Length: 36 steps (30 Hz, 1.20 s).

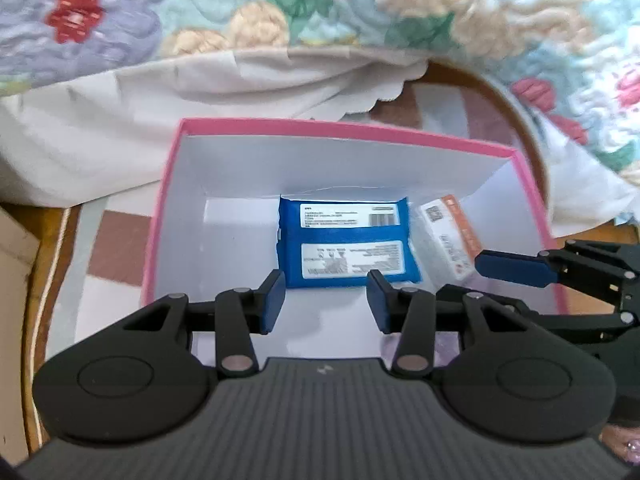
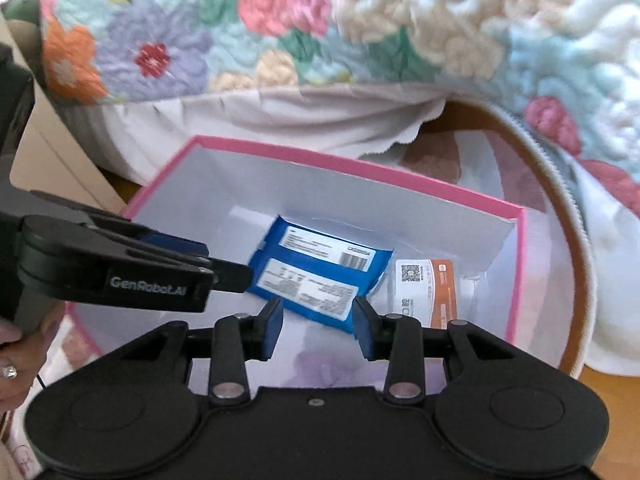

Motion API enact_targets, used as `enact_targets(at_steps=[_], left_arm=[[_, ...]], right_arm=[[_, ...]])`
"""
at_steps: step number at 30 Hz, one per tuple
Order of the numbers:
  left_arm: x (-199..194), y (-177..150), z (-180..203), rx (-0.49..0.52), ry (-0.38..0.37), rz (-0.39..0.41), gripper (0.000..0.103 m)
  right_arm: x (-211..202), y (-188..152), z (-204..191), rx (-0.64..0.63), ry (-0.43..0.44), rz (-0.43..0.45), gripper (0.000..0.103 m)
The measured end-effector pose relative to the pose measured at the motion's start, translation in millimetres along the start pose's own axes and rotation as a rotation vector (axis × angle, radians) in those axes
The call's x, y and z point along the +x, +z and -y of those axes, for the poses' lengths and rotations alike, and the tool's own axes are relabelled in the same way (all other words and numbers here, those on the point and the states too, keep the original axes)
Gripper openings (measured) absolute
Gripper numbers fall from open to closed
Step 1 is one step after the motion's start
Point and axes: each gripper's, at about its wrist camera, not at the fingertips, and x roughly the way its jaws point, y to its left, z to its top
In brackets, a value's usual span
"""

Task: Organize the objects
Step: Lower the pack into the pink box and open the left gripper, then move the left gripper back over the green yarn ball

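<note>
Left gripper (image 1: pixel 326 300): tilted downward, jaws apart, nothing between the blue pads.
Right gripper (image 2: pixel 318 328): tilted downward just beside it, jaws apart, empty.
Hand (image 2: pixel 10 356): grips the left gripper's handle.

both wrist views overlook pink box (image 1: pixel 360 136) closely.

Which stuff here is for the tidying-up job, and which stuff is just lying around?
For the job:
- pink box
- blue packet lying inside it
- white and orange packet beside it, also in the box
- left tongs and right tongs, both open and empty

Just lying about:
- flowery quilt
- white cloth
- checked table cover under the box
</note>
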Motion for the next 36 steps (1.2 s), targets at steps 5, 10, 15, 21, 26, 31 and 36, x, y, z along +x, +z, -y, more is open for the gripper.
enact_targets(at_steps=[5, 10, 15, 21, 26, 31, 36], left_arm=[[-54.0, -11.6, 2.7, 0.024, -0.007, 0.004, 0.044], [-109.7, -21.4, 7.5, 0.062, -0.026, -0.003, 0.048], [-153.6, -38.0, 13.1, 0.094, -0.013, 0.0, 0.052], [-177.7, -69.7, 17.6, 0.115, -0.016, -0.051, 0.057], [-191.1, -101.2, 24.7, 0.128, -0.02, -0.078, 0.063], [-200.3, -132.6, 34.1, 0.149, -0.025, -0.112, 0.067], [-208.0, -158.9, 38.4, 0.155, -0.03, -0.131, 0.071]], right_arm=[[-42.9, 0.9, -12.0, -0.006, -0.002, 0.023, 0.048], [-92.2, 5.1, -26.5, -0.042, 0.03, 0.014, 0.054], [-137.5, 2.5, -44.6, -0.092, 0.065, 0.033, 0.058], [-186.3, -14.4, -60.2, -0.136, 0.136, 0.05, 0.068], [-209.7, -39.4, -71.2, -0.172, 0.153, 0.037, 0.073], [-219.7, -68.1, -79.0, -0.207, 0.151, -0.002, 0.079], [-227.5, -94.5, -80.7, -0.221, 0.132, -0.018, 0.081]])
